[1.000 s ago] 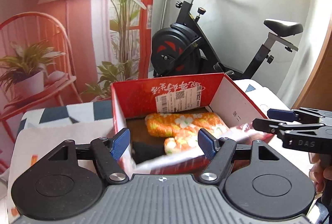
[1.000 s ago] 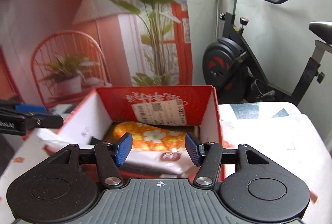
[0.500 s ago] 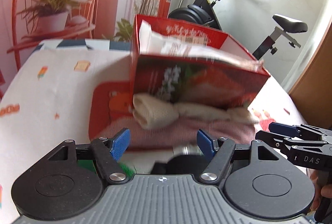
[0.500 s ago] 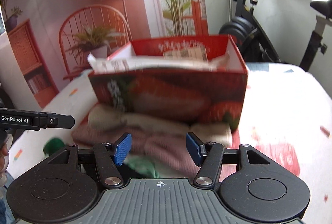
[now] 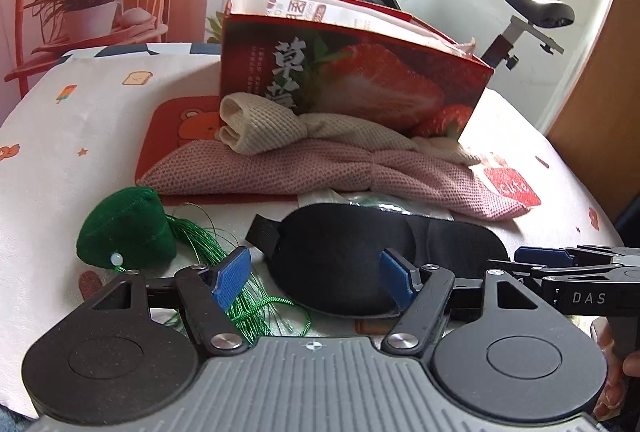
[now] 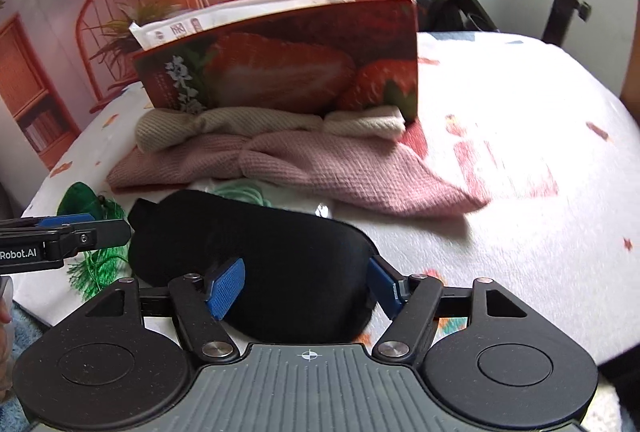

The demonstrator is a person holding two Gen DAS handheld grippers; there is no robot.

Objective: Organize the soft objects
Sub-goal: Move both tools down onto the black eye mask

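Lowered from over the box (image 5: 352, 71) to the eye mask (image 6: 256, 256) on the tabletop (image 6: 520, 167), right claw (image 6: 306, 288) just widened, left claw (image 5: 316, 278) open, both empty; probably snags the green tassel (image 5: 248, 296).

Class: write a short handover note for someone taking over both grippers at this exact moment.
Left gripper: open, empty, over the black eye mask.
Right gripper: empty, jaws just opened wider, over the same mask.
On the table: green pouch, pink cloth, beige cloth against the strawberry box.
Done: packets already in the box.
Left: everything on the table.
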